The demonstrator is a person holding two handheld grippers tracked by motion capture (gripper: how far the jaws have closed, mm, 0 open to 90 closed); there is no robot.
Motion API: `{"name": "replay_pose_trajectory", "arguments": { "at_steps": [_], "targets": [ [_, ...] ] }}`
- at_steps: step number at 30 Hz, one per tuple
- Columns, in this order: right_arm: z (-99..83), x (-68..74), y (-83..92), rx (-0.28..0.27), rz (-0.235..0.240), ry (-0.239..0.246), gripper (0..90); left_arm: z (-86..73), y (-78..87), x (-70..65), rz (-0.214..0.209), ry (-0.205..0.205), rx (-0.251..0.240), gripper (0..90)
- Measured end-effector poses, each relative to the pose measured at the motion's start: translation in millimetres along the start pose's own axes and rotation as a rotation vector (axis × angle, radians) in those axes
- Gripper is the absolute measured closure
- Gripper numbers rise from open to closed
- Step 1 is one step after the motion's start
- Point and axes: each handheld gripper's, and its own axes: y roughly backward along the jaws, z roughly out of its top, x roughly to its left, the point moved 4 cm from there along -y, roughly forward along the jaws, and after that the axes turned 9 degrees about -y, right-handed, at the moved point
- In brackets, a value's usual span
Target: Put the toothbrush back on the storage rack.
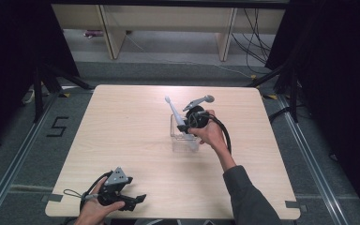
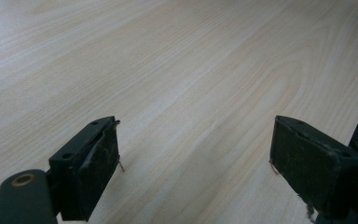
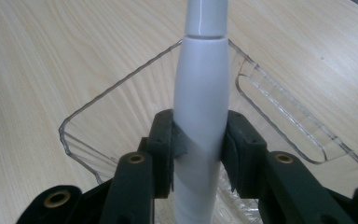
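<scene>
- A clear plastic container point(image 3: 279, 112) is seen on the wooden table point(image 1: 122, 131), right of centre in the high view.
- A white electric toothbrush point(image 3: 200, 116), smooth and tapered, is stood tilted inside it.
- The right gripper point(image 3: 199, 149) is clamped on the toothbrush handle.
- The left gripper point(image 2: 196, 172) is rested at lower left, jaws wide apart.

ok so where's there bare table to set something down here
Bare wood runs across the table's whole left half, from the far edge down to the left hand-held gripper. Crowded spot: right of centre, where the right hand-held gripper holds a white toothbrush over the clear container.
</scene>
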Motion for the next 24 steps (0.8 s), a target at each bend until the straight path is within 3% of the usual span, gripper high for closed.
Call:
{"name": "replay_pose_trajectory", "arguments": {
  "at_steps": [1, 2, 5, 8, 9, 10, 11, 12, 14, 15, 17, 21, 24],
  "targets": [
    [-0.5, 0.0, -0.1, 0.007, -0.010, -0.011, 66.2, 0.0, 0.0, 0.0, -0.001, 0.000, 0.001, 14.8],
    [0.4, -1.2, -2.5, 0.000, -0.010, 0.023, 66.2, 0.1, 0.1, 0.2, 0.002, -0.003, 0.000, 14.8],
    [0.4, 0.1, -5.4, 0.003, -0.004, 0.007, 66.2, -0.1, 0.1, 0.5, 0.006, 0.001, 0.003, 14.8],
    [0.7, -1.0, -5.8, 0.014, -0.005, 0.030, 66.2, -0.3, 0.1, 0.5, 0.006, 0.002, 0.006, 14.8],
    [1.2, -0.3, -5.5, 0.016, -0.006, 0.022, 66.1, -0.3, 0.0, 0.3, 0.006, 0.003, 0.005, 14.8],
    [0.1, 1.4, -4.8, 0.041, -0.024, -0.018, 66.1, -0.9, 0.9, 2.5, 0.015, -0.023, 0.019, 14.8],
    [0.1, 1.4, -4.8, 0.041, -0.024, -0.018, 66.1, -0.9, 0.9, 2.5, 0.015, -0.023, 0.019, 14.8],
    [1.9, -1.4, -6.3, 0.021, -0.019, 0.037, 66.0, -1.0, 0.5, 1.7, 0.015, -0.005, 0.018, 14.8],
    [0.3, 0.7, -6.1, 0.048, -0.031, -0.022, 65.9, -0.1, -0.1, -0.3, -0.002, 0.001, 0.002, 14.8],
    [0.3, 0.7, -6.1, 0.048, -0.031, -0.022, 65.9, -0.7, 0.8, 1.3, 0.003, -0.018, 0.017, 14.8],
    [1.7, -1.6, -8.6, 0.037, -0.025, 0.007, 66.0, -0.1, -0.2, -0.4, -0.003, 0.000, 0.001, 14.8],
    [0.8, -2.5, -9.7, 0.053, -0.032, -0.022, 64.9, 0.0, 0.0, -0.1, -0.003, 0.002, 0.001, 14.8],
    [1.4, -3.4, -9.9, 0.038, -0.035, -0.011, 62.4, -0.2, -0.1, 0.0, -0.004, 0.001, 0.002, 14.8]
  ]
}}
